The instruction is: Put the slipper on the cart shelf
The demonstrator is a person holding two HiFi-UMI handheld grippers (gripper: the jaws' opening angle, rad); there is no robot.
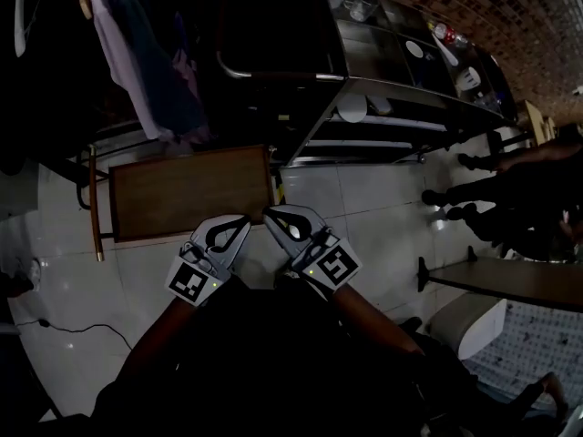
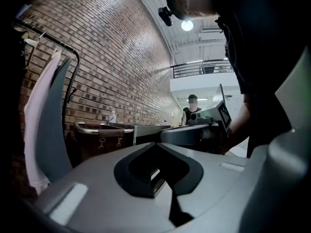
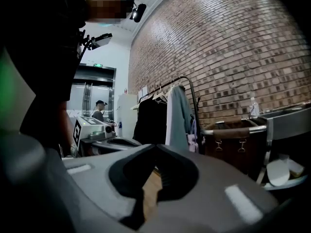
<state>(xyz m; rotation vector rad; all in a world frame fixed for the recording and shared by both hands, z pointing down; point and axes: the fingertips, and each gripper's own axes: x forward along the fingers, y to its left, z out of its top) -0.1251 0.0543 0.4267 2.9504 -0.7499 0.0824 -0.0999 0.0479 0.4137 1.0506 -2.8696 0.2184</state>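
1. Grey plastic, left gripper (image 1: 239, 224): jaws pressed together with the tips meeting and nothing between them. It is held level and near the person, just left of its twin. Judged a carrying posture, not a grasp.
2. Grey plastic, right gripper (image 1: 273, 215): jaws also pressed together and empty, the tips close beside those of the left gripper. In the right gripper view only a strip of wood shows through the gap behind the joined tips.
3. Brown wood, surface (image 1: 191, 192): a low board-topped table just beyond both grippers. No slipper is seen on it.
4. Metal, cart (image 1: 392, 85): far right, along the brick wall. A dark hamper (image 1: 273, 35) sits at its left end, with open tiers to the right.
5. Metal, cart shelf (image 1: 401, 118): the lower tier. It is open at the front, so judged reachable from the floor side.
6. White, slipper (probable) (image 1: 351, 107): a pale rounded item lying on that lower tier, with a second pale item just right of it. The scene is too dim to confirm what it is. If it is the slipper, it already lies where the task wants it, which would explain why both grippers are empty and held near the person.
7. Fabric, garments (image 1: 137, 53): hanging far left, apart from the task.
8. White tile, floor (image 1: 364, 189): lies between surface and cart. A cable (image 1: 82, 328) trails at near left.
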